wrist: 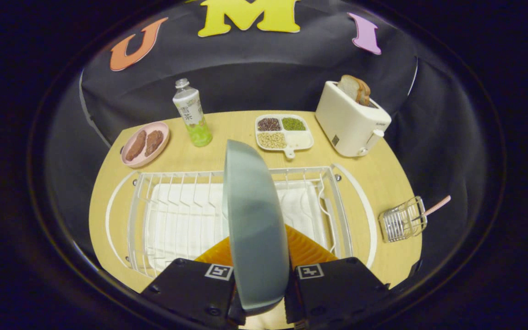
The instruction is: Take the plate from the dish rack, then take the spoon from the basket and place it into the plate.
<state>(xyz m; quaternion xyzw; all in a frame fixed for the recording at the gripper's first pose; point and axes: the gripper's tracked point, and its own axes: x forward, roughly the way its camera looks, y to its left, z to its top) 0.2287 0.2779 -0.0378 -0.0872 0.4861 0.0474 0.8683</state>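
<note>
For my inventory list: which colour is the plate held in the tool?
Grey-blue, plain, no pattern; the plate shows best in the gripper view, clamped upright.

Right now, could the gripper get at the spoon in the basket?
Probably not yet: the gripper is shut on the plate, so its fingers are occupied. The spoon sticks out of the basket, unobstructed.

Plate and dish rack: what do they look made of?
Plate, clamped on edge between the gripper fingers: likely glazed ceramic or melamine; smooth grey surface, soft sheen. Dish rack: white coated metal wire, judging by its thin bent rods.
</note>
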